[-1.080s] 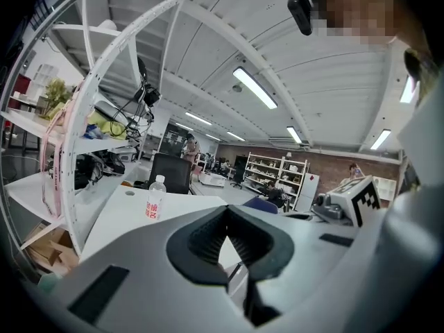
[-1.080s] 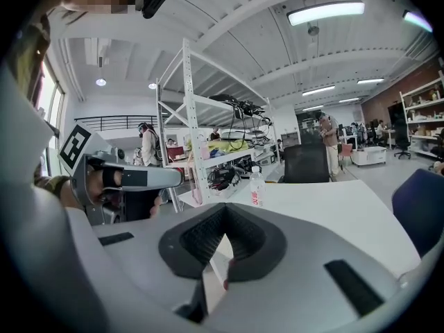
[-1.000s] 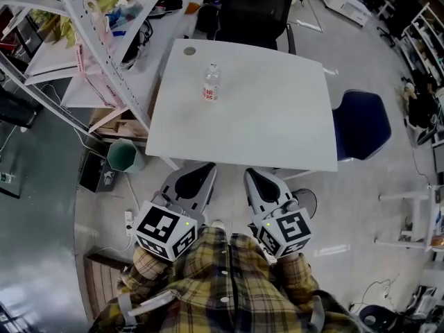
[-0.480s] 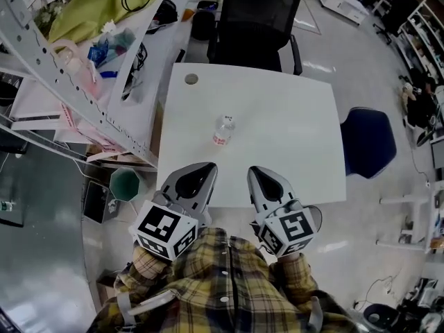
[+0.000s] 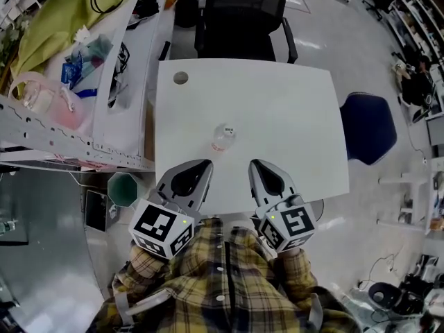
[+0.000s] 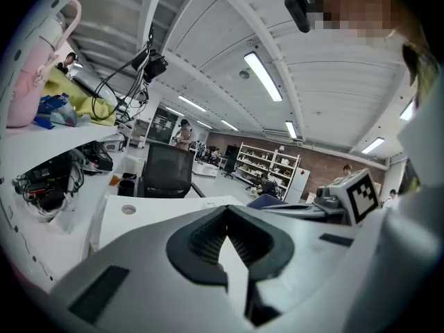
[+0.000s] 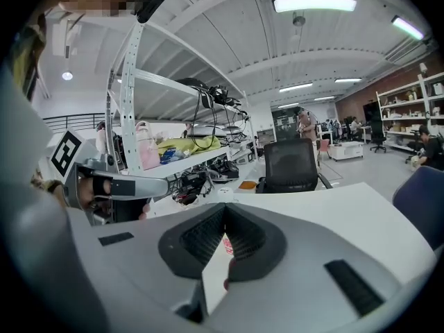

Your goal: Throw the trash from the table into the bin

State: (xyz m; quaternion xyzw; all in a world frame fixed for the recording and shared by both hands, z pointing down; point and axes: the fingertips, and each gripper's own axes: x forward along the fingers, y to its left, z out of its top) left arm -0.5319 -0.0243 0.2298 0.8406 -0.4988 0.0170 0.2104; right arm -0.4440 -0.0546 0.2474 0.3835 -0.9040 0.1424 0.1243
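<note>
White desk (image 5: 277,109) in the middle, seen from above. Is that right?

Yes. It fills the centre of the head view. A black office chair (image 5: 239,12) is pushed up to its far edge, and a blue chair (image 5: 368,127) stands off its right side.

Where is the trash?

A clear plastic bottle (image 5: 222,137) with a white cap is on the desk, towards the near edge and a little left of centre. It looks upright. A small round grey cap (image 5: 180,78) sits in the desk's far left corner.

And the bin?

A green bin (image 5: 123,188) stands on the floor to the left of the desk's near left corner. It sits against a metal shelf rack (image 5: 48,155), well apart from the bottle.

What are the hands doing?

A person in a yellow plaid shirt (image 5: 222,286) holds both tools over the desk's near edge, pointing away. The left tool (image 5: 203,164) and the right tool (image 5: 255,164) are side by side. The bottle lies just beyond their tips, nearer the left one, and touches neither.

Are the tools gripping anything?

No. In each gripper view the ridged black pads meet at the tips, so both tools are closed together with nothing clamped between them.
</note>
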